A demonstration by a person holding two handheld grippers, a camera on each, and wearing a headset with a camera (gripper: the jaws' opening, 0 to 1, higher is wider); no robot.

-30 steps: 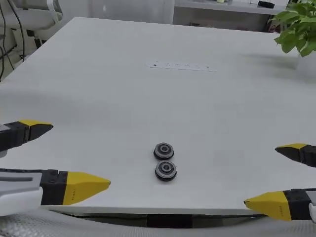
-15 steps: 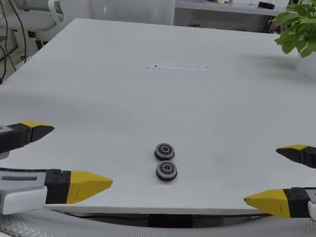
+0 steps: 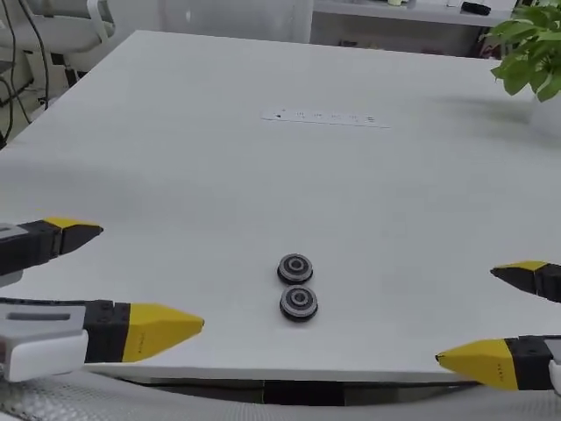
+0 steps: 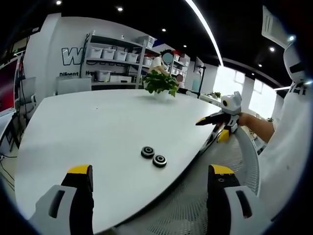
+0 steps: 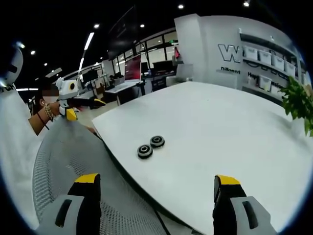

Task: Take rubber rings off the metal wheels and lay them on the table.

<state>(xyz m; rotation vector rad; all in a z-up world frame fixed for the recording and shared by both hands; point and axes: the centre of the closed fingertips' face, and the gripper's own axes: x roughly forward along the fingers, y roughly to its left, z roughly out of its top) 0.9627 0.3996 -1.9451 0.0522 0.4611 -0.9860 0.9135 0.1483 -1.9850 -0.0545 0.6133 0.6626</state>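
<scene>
While the near wheel [image 3: 299, 303] and the far wheel [image 3: 295, 268] lie flat by the front edge of the table [image 3: 219, 158], we hold the left gripper [image 3: 152, 277] and right gripper [image 3: 464, 314] agape and empty.

Round, small and disc-shaped, each wheel has a grey metal hub inside a dark rubber ring [image 3: 284, 304]; axles point straight up, and the pair touch or nearly touch, lined up from us toward the far side. The table is smooth, matt and pale grey — a pale socket strip [image 3: 324, 117] sits well beyond the wheels. Black jaws with yellow wedge tips flank the wheels, well apart from them, spread wide.
</scene>
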